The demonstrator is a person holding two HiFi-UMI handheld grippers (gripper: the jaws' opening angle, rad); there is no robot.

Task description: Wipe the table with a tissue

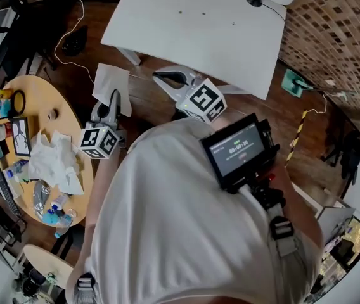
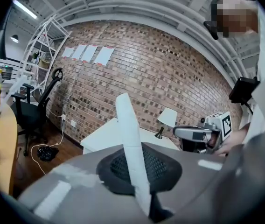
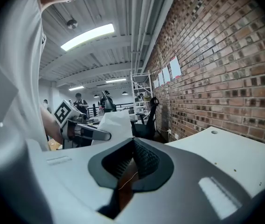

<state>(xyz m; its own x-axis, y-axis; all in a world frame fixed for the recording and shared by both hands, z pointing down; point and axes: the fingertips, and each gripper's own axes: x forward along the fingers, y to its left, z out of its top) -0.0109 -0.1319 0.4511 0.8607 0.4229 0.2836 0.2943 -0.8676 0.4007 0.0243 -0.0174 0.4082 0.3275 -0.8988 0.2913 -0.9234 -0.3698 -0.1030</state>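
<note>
- Left gripper [image 1: 114, 98] jaws clamped on the tissue [image 1: 107, 80]; the sheet hangs in air, short of the white table [image 1: 192, 24].
- Right gripper [image 1: 164, 78] jaws together, nothing between them.
- Judgement: tissue fetched, wiping not yet begun.

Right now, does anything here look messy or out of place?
Yes. Crumpled tissues lie heaped on the round wooden table at the left. Also, the left gripper pinches a flat tissue in mid-air over the floor, touching no table.
</note>
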